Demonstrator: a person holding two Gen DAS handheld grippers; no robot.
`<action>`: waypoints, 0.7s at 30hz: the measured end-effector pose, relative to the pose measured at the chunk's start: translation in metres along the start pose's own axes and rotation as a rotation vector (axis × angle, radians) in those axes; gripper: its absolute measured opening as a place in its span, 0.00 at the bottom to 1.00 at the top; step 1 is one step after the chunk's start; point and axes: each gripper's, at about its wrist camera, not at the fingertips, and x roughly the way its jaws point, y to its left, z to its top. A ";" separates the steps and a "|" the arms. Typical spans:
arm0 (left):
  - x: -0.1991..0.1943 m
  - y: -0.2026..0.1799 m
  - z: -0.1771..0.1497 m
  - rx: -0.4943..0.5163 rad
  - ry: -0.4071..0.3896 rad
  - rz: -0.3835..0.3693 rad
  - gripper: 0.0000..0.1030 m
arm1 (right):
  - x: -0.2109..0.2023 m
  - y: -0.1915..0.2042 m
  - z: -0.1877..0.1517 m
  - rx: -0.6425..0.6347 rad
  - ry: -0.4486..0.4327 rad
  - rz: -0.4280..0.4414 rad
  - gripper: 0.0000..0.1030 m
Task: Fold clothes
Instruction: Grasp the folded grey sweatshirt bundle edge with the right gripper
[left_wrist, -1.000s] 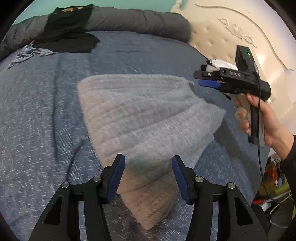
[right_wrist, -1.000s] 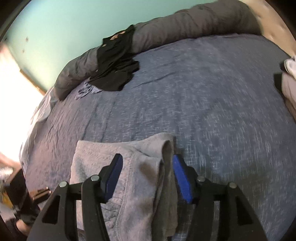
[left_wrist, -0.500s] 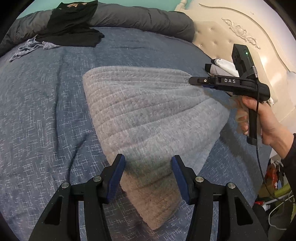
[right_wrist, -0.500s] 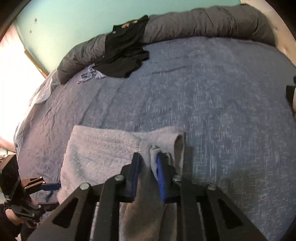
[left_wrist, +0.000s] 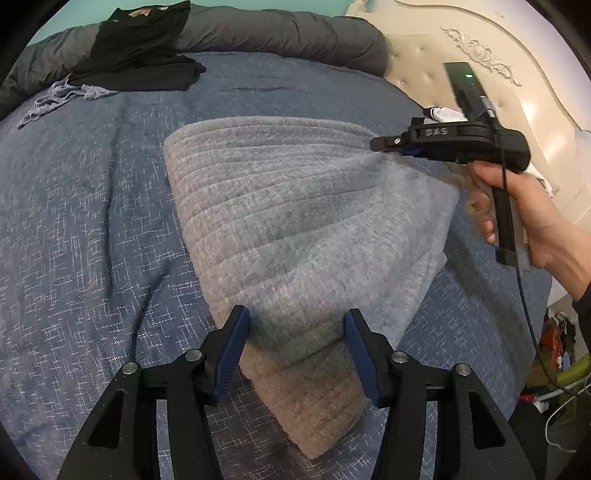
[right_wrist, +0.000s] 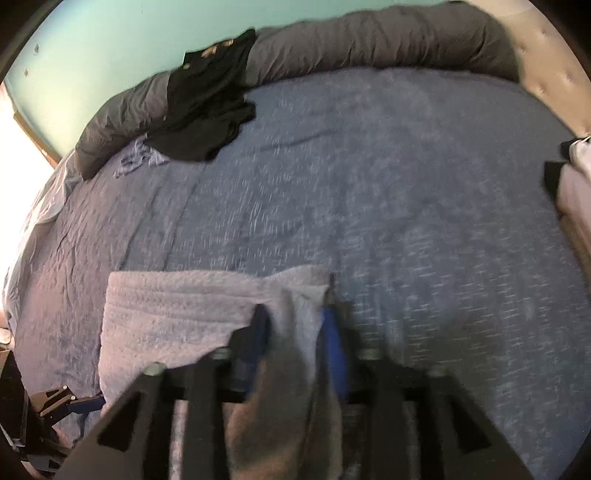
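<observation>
A grey fleece garment (left_wrist: 295, 221) lies folded on the blue bedspread (left_wrist: 85, 229), its near corner reaching between the spread blue pads of the left hand-held gripper (left_wrist: 295, 350), which stands open over it and holds nothing. At the garment's far right corner, the right hand-held gripper (left_wrist: 388, 146) is clamped on a bunched edge of the fleece; in its own view the cloth (right_wrist: 295, 325) sits pinched between the two blue pads. A bare hand (left_wrist: 535, 221) grips its black handle.

The right wrist view is smeared by motion, so the pads and the fold of cloth between them are hard to read. The lower part of the garment is cut off there behind the gripper's body.

At the far side of the bed, a long grey bolster (left_wrist: 288, 33) runs along a teal wall (right_wrist: 92, 48), with black clothing (left_wrist: 140, 48) draped over it and a small pale-blue item (left_wrist: 55, 98) beside that. A cream tufted headboard (left_wrist: 498, 66) with carved trim stands at the right.
</observation>
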 end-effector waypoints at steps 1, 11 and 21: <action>0.000 -0.001 0.000 0.002 0.000 0.002 0.56 | -0.009 0.000 0.000 -0.009 -0.014 0.000 0.41; -0.018 -0.011 0.005 -0.009 -0.027 0.000 0.56 | -0.076 0.008 -0.007 -0.019 -0.091 0.066 0.43; -0.003 -0.021 0.004 0.039 0.015 0.002 0.56 | -0.030 0.036 -0.061 -0.087 0.077 0.158 0.09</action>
